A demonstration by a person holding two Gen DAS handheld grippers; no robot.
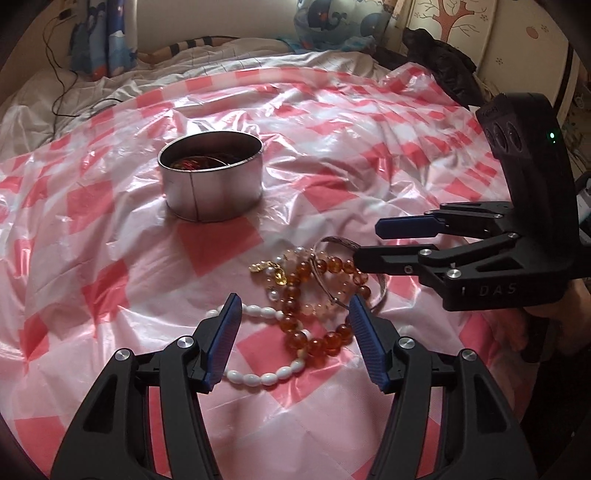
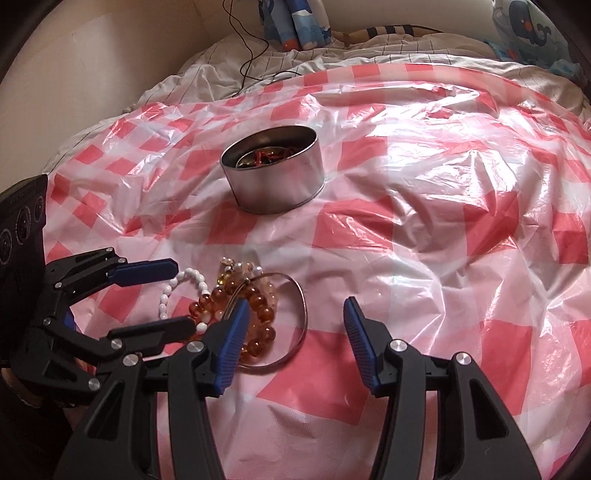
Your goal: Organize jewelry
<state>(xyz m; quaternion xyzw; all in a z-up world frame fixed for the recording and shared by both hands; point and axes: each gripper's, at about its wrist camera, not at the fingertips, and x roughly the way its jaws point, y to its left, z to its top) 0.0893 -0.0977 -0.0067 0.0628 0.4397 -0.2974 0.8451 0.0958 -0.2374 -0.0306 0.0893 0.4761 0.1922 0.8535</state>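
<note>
A tangle of jewelry lies on the pink checked plastic sheet (image 1: 110,229): an amber bead bracelet (image 1: 295,325), a white bead bracelet (image 1: 258,377), pale pink beads (image 1: 314,306), gold pieces (image 1: 263,266) and a thin metal bangle (image 2: 303,314). My left gripper (image 1: 293,301) hovers open over the amber and white beads, its pads not touching them. From the right, my right gripper (image 1: 365,242) is also open, with one finger over the amber beads (image 2: 258,317) and part of the bangle in its gap (image 2: 295,303). Behind the pile stands a round metal tin (image 1: 210,192) with some jewelry inside.
The sheet covers a bed with rumpled white bedding (image 2: 221,74). Blue patterned pillows (image 1: 332,22) and a black cable (image 2: 251,48) lie at the far end. Dark clothing (image 1: 443,62) sits at the far right. A person's hand (image 1: 546,314) holds the right gripper.
</note>
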